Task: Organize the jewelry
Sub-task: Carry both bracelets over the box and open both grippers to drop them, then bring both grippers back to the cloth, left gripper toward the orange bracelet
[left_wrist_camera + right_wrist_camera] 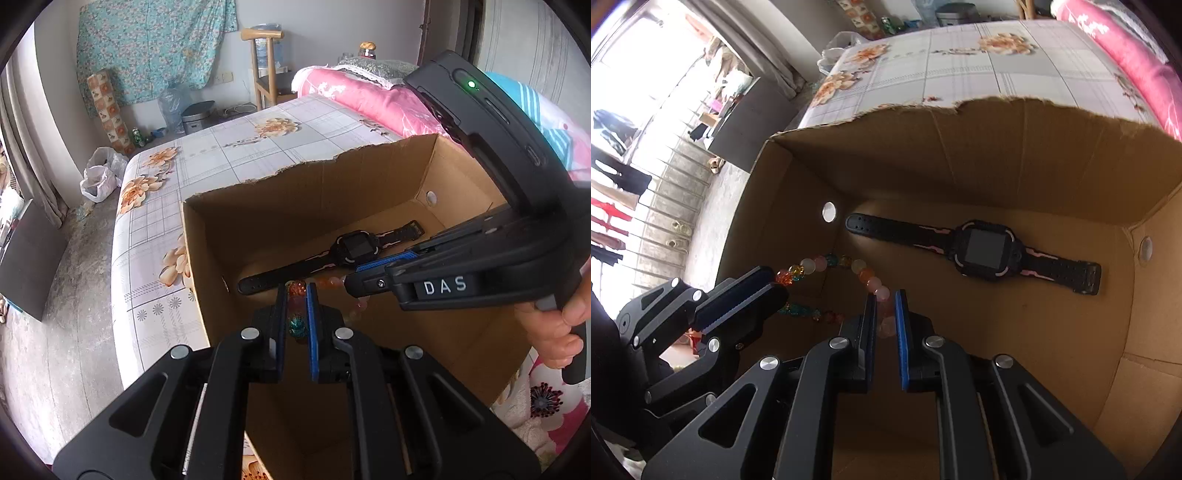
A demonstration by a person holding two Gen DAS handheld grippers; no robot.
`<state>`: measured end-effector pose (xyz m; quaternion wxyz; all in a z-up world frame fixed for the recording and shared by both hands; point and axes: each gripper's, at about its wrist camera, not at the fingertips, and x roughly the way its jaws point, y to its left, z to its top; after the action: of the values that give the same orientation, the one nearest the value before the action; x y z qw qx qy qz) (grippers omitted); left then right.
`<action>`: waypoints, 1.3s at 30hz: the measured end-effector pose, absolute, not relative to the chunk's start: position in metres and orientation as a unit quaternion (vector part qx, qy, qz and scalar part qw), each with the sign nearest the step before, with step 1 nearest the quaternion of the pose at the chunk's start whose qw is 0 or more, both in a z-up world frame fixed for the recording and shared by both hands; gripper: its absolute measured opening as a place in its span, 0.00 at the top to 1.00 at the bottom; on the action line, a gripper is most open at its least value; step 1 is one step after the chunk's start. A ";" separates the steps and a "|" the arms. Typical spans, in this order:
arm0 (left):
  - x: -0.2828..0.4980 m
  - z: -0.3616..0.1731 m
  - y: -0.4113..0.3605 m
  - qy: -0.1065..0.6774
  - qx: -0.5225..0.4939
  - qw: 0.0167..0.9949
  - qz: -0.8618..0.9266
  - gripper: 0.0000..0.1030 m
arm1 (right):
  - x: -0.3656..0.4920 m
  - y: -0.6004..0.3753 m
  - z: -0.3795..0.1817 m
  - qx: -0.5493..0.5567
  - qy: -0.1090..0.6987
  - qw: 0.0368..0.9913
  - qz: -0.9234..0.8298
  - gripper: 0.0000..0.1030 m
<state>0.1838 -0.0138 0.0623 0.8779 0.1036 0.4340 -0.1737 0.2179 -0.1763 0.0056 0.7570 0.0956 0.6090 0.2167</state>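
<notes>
A: What is the left gripper (296,310) doing?

B: It is clamped on a string of beads (849,267). In its own view the orange and teal beads sit squeezed between the two blue pads, right at the tips, at about 12 o'clock from the gripper body.

A: And the right gripper (885,314)?

B: Also clenched on the same bead string, on the pale pink end of it. In the right wrist view the strand arcs from its tips up toward 11 o'clock and across to the left gripper, which enters that view at about 9 o'clock.

A: So the beads hang between the two?

B: Yes, stretched in a loose curve from one pair of tips to the other, inside the cardboard box (997,158). I cannot tell whether the lowest beads touch the box floor.

A: Anything else in the box?

B: A black watch with pink trim (984,249) lies flat on the floor, strap stretched out, at about 1 o'clock from the right gripper and clear of the beads.

A: Where does the box stand?

B: On a bed with a flowered checked sheet (229,147); its far wall has a torn top edge. A hand (554,325) grips the right gripper's handle at 3 o'clock in the left wrist view
</notes>
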 end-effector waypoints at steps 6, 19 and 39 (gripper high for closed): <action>0.182 0.061 -0.016 0.426 0.117 0.881 -0.168 0.91 | 0.222 -0.185 -0.004 0.126 0.620 0.744 0.215 0.89; 0.127 0.113 0.004 0.337 0.064 0.921 -0.183 0.68 | 0.174 -0.201 0.063 0.090 0.503 0.830 0.226 0.61; 0.012 0.042 0.029 0.380 0.020 0.912 -0.152 0.19 | -0.005 -0.225 0.053 0.085 0.396 0.871 0.279 0.46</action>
<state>0.0124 0.0291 0.0418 0.9123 0.0195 0.3800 -0.1516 -0.0050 -0.2247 0.0534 0.8706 0.0851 0.3960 0.2792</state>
